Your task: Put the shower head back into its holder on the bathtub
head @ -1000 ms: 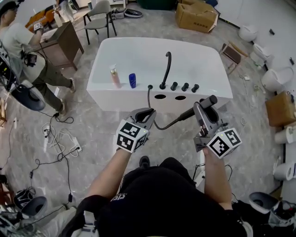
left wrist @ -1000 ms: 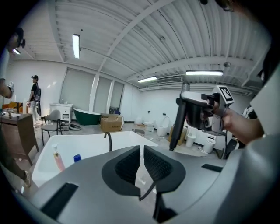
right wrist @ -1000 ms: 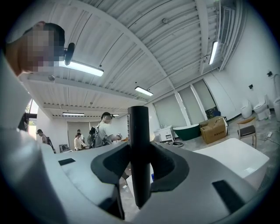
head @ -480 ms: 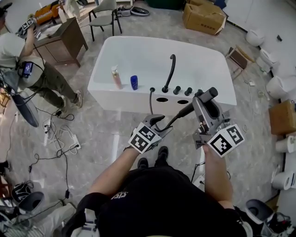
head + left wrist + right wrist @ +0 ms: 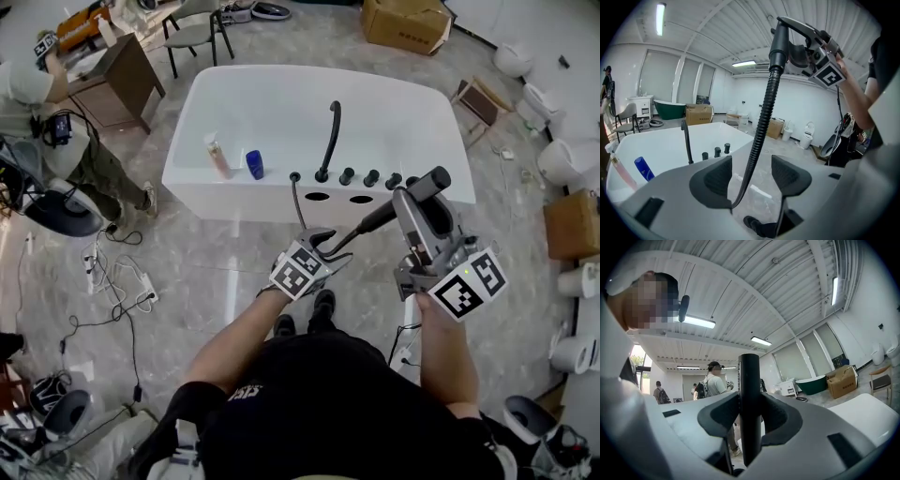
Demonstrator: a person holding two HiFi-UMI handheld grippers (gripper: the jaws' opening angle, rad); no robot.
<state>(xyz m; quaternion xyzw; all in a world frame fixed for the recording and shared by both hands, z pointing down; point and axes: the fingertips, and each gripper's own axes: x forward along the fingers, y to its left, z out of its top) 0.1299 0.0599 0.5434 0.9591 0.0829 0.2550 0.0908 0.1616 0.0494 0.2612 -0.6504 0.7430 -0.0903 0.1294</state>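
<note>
The black shower head (image 5: 412,195) is held above the floor in front of the white bathtub (image 5: 234,202), with my right gripper (image 5: 419,214) shut on its handle (image 5: 750,404). Its ribbed black hose (image 5: 298,202) runs from the tub deck down and across to the handle. My left gripper (image 5: 326,246) is lower and to the left. Its jaws have just been opening and now stand wide, with the hose (image 5: 761,126) running between them, untouched by either pad. Two dark oval openings (image 5: 317,197) sit in the deck near the black faucet (image 5: 330,141).
Black knobs (image 5: 371,177), a pink bottle (image 5: 217,156) and a blue bottle (image 5: 254,164) stand on the tub's deck. A person (image 5: 37,103) stands at far left beside a wooden cabinet (image 5: 117,80). Cables (image 5: 122,281) trail on the floor; toilets (image 5: 553,159) and boxes line the right.
My left gripper has moved right to the hose and its jaws have gone from shut to wide open around it. The right gripper has lifted the shower head slightly.
</note>
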